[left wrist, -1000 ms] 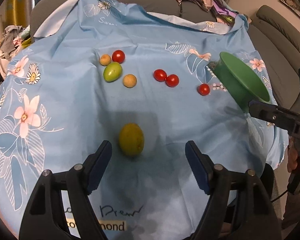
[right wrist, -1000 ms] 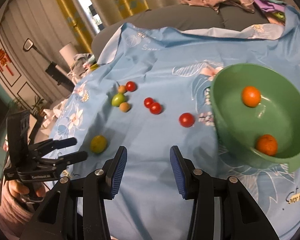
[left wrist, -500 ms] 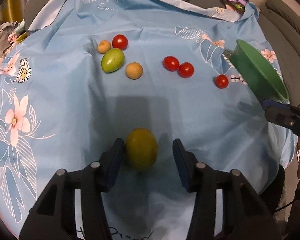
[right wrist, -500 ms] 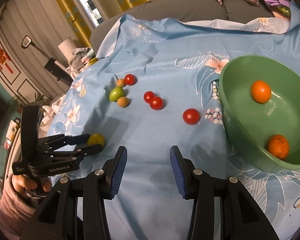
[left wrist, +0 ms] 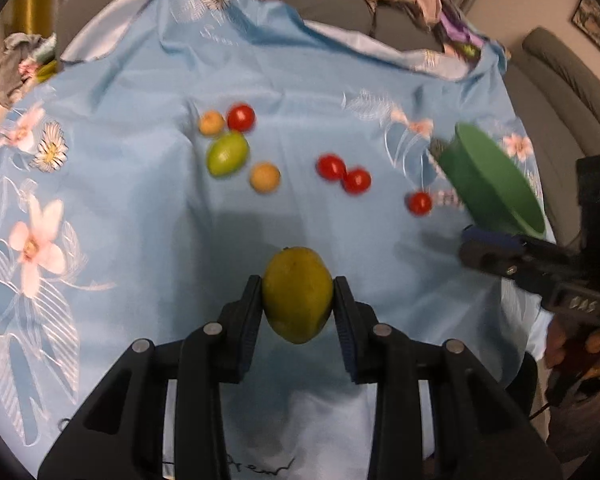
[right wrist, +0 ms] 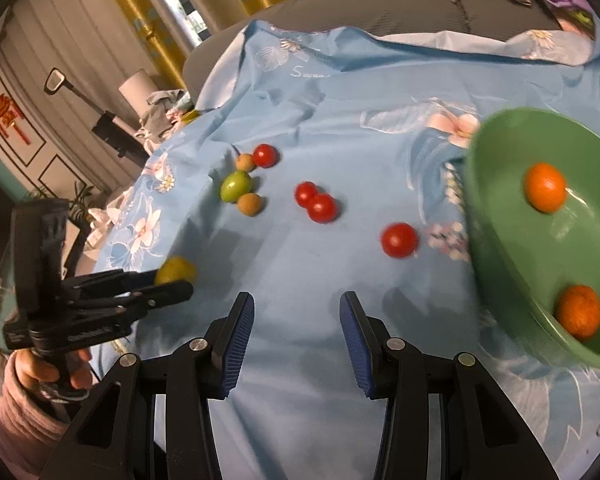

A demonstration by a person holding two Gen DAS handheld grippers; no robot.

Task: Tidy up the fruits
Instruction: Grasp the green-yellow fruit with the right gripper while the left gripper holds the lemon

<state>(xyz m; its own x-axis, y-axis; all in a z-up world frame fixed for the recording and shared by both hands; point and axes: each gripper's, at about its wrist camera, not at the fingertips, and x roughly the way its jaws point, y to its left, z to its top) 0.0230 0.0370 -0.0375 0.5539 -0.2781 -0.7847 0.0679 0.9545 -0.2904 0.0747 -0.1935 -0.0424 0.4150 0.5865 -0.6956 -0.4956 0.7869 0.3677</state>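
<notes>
**Inspector:** While your left gripper closes, its jaws already sit against both sides of the yellow-green fruit, which rests low over the blue cloth at the near edge. Is that grip settled?

**Operator:** Not quite; they are still coming together.

**Inspector:** Then note the risk. That fruit is smooth and rounded, and the pads meet it near its widest part. Lift before the squeeze finishes and, in my judgement, it may roll out forward and off the cloth edge.

**Operator:** And the right side?

**Inspector:** Your right gripper has its jaws apart with nothing between them, hovering over bare cloth just beside the bowl. The bowl is tilted, and two oranges lie inside. Knock its rim with the right gripper and it could tip and spill them.

**Operator:** Anything along the path?

**Inspector:** A tomato lies just before the bowl, two more further back. Carry the fruit low and you may scatter them; the loose cloth may also drag.
</notes>
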